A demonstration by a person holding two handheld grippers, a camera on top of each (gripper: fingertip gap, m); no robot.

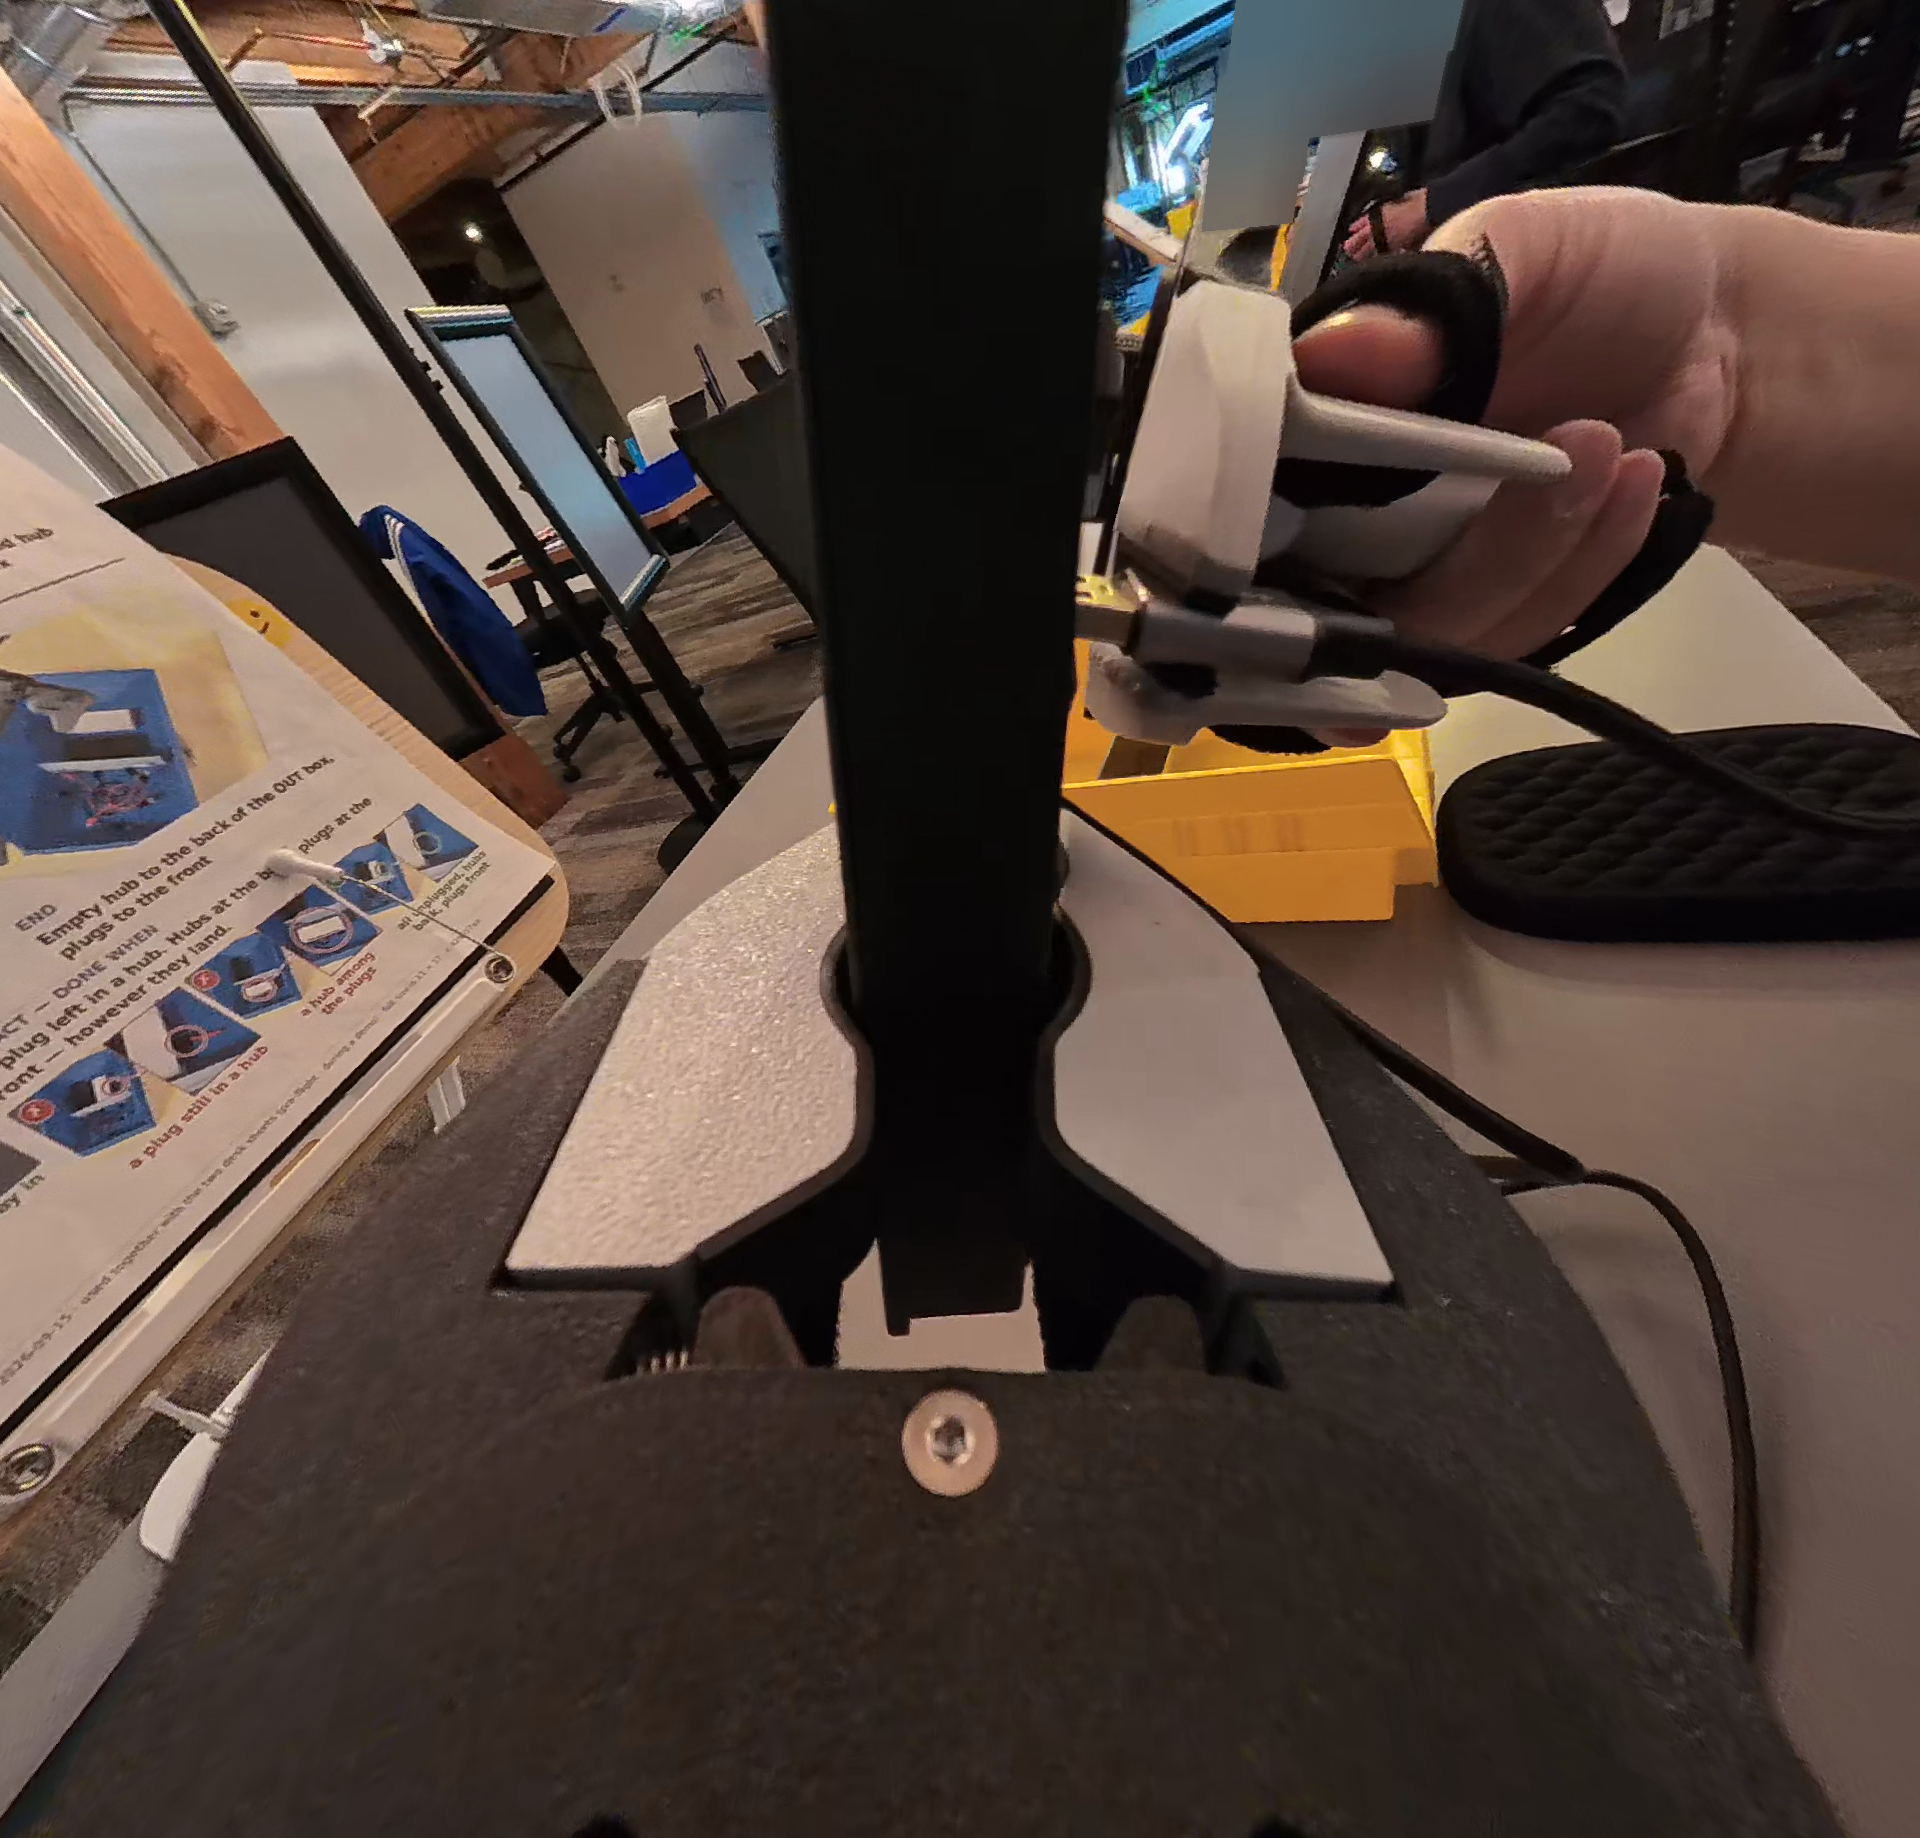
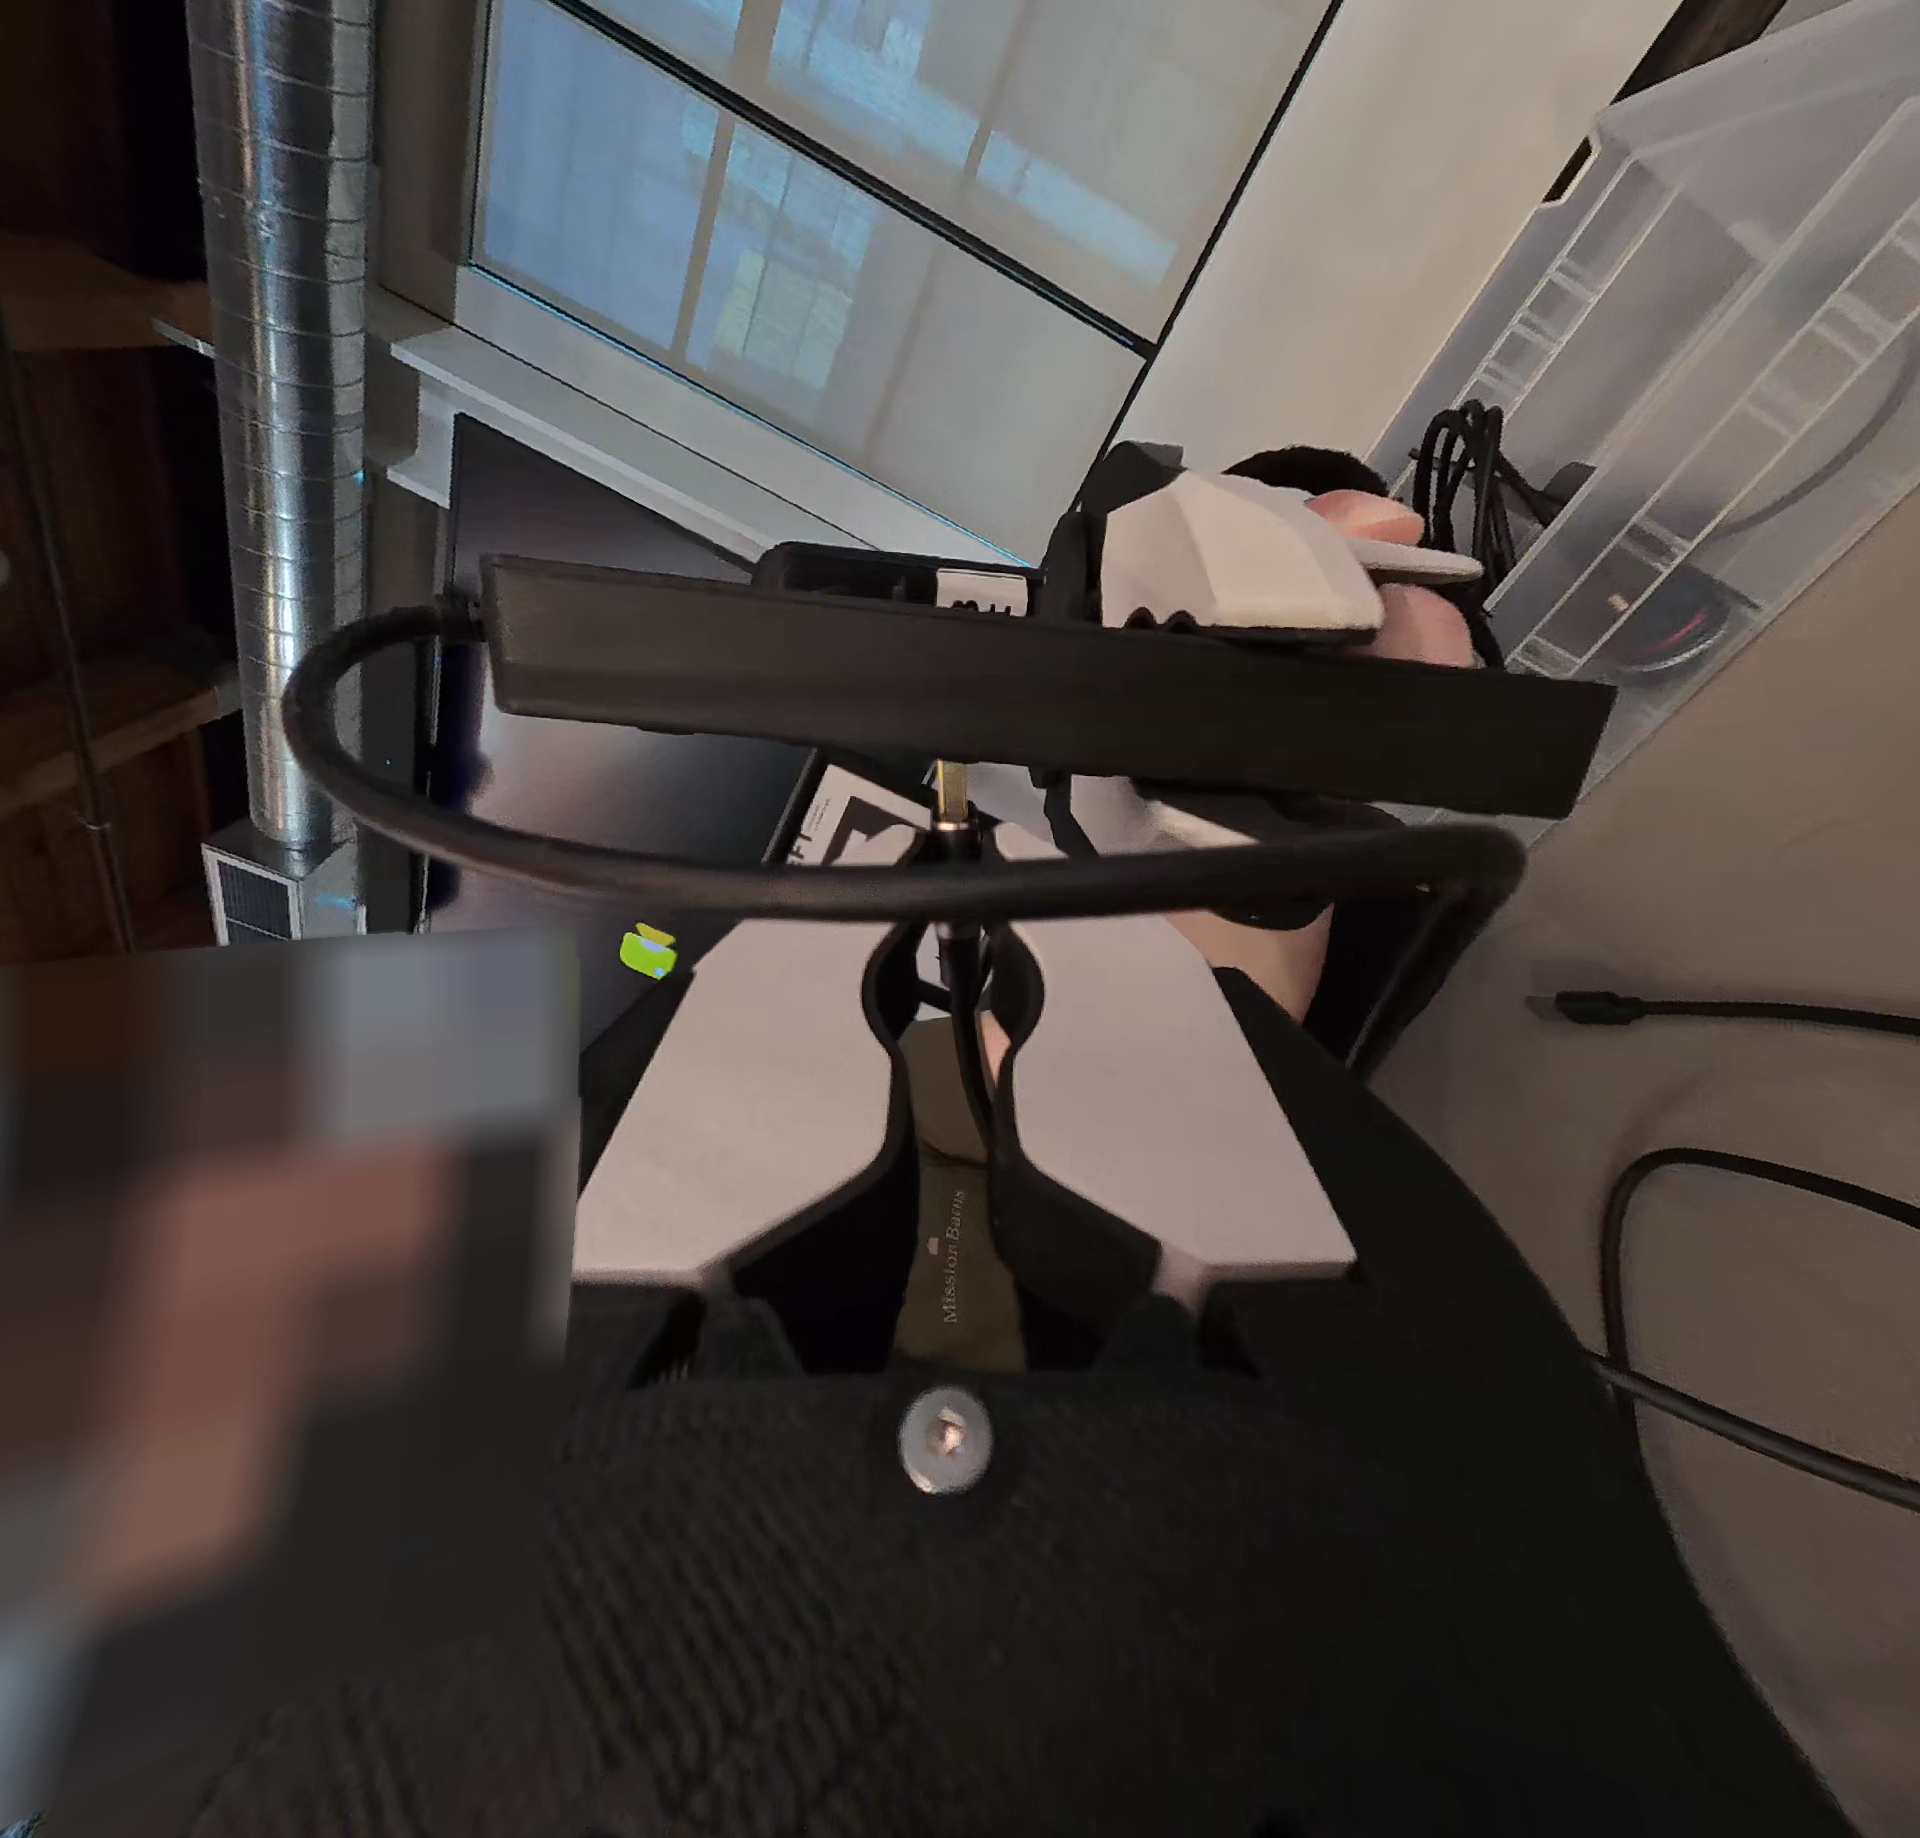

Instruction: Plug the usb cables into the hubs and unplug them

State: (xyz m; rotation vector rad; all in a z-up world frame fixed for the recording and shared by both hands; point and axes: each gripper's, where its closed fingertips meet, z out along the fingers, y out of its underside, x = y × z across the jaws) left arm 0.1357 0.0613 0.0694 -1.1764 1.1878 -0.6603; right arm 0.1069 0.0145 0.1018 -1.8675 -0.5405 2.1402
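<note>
Now the left claw clenches the long stiff black hub; the right claw pinches the silver metal plug, best held by its rigid shell.

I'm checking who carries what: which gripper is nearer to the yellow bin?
Right. The right gripper, shut on a USB plug, hangs just above the yellow bin; the left gripper grips the black hub beside it.

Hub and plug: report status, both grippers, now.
Left gripper shut on black hub, held off the table. Right gripper shut on USB plug, metal tip at hub edge, not seated. Hub's own cable loops across the approach.
</note>
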